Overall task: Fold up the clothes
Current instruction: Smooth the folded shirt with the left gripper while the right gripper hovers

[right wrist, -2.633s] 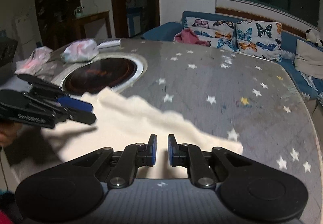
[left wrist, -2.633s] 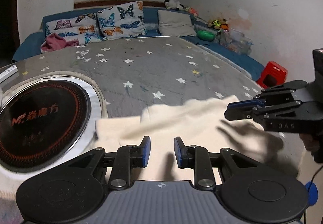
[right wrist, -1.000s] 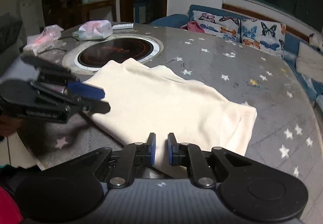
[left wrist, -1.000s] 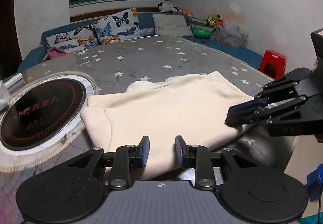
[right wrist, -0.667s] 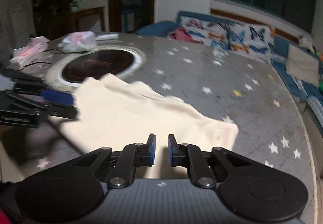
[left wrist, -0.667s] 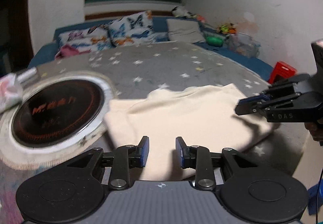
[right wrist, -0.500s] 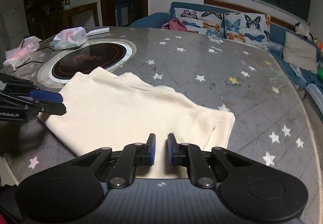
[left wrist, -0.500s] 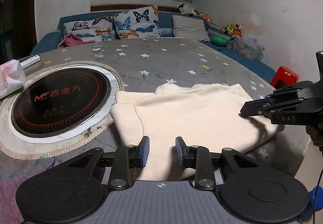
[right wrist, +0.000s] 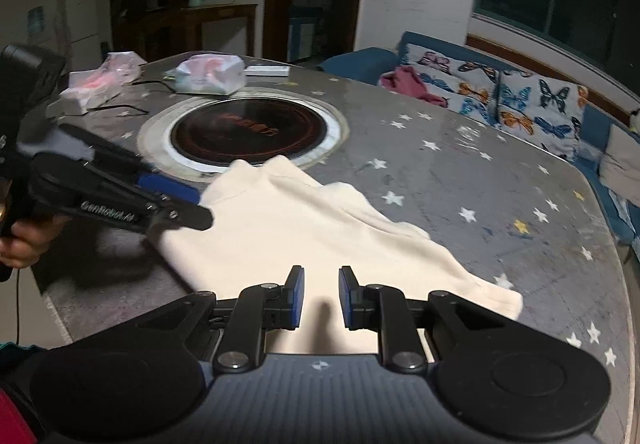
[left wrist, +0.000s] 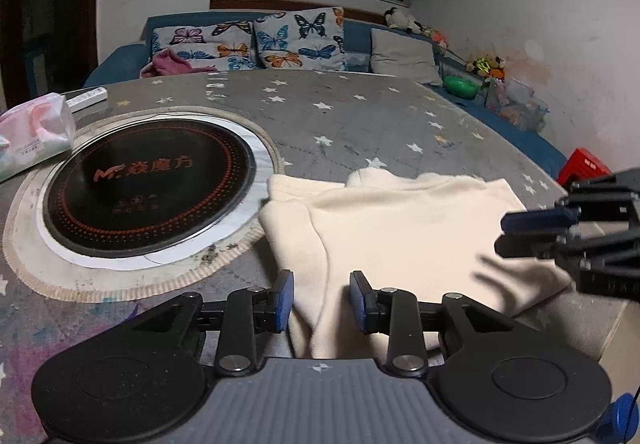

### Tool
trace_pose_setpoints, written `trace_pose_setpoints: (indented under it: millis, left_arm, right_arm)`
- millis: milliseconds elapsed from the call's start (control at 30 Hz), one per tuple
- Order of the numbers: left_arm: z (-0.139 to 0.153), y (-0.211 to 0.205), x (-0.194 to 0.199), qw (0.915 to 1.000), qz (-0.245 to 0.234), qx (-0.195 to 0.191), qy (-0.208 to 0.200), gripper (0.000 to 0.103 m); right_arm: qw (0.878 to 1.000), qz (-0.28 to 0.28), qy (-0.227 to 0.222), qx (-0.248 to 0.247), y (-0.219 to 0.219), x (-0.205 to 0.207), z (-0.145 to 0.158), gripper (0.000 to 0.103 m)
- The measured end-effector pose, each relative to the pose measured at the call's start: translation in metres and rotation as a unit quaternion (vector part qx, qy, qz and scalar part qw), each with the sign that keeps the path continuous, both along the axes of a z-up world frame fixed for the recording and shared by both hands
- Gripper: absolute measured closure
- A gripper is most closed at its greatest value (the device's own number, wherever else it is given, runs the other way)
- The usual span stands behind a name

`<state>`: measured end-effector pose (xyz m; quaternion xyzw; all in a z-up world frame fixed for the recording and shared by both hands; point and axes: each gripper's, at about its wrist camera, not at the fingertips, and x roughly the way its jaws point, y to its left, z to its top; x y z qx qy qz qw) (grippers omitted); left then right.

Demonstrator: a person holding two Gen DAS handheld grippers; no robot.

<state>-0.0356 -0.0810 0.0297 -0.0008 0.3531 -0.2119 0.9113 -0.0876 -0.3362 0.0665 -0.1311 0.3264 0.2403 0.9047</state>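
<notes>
A cream garment (left wrist: 404, 232) lies folded flat on the grey star-print table (left wrist: 352, 123), next to the round black cooktop (left wrist: 148, 179). It also shows in the right wrist view (right wrist: 296, 232). My left gripper (left wrist: 321, 298) is open and empty above the garment's near left edge; it also shows at the left of the right wrist view (right wrist: 188, 203). My right gripper (right wrist: 321, 298) is open and empty above the garment's near edge; it also shows at the right of the left wrist view (left wrist: 528, 232).
A tissue pack (left wrist: 32, 133) and a white remote (left wrist: 86, 97) lie beyond the cooktop. More plastic packs (right wrist: 100, 81) sit at the table's far left. A blue sofa with butterfly pillows (left wrist: 296, 39) runs behind the table. A red stool (left wrist: 584, 165) stands at the right.
Both grippers swung over the garment and came lower and closer to its near edge. The right gripper's fingers have opened a little wider. The garment lies as it did half a second ago.
</notes>
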Motion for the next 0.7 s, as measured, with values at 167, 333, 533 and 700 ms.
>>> trace_pose_setpoints:
  millis: [167,333,533,700]
  left_arm:
    - [0.006,0.006,0.003,0.9996,0.027,0.009,0.003,0.055]
    - [0.008,0.013,0.006,0.9984,0.053,0.018,0.008,0.040]
    - [0.013,0.023,0.010,0.9963,0.083,0.022,0.004,0.023]
    - [0.014,0.028,0.012,0.9951,0.096,0.023,0.004,0.010]
  right_arm:
    - [1.000,0.029,0.000,-0.009,0.016,-0.004,0.002,0.084]
    - [0.998,0.065,-0.001,-0.024,0.038,-0.007,0.000,0.077]
    - [0.994,0.103,-0.002,-0.036,0.062,-0.010,-0.001,0.069]
    - [0.992,0.120,-0.001,-0.043,0.075,-0.013,-0.005,0.065]
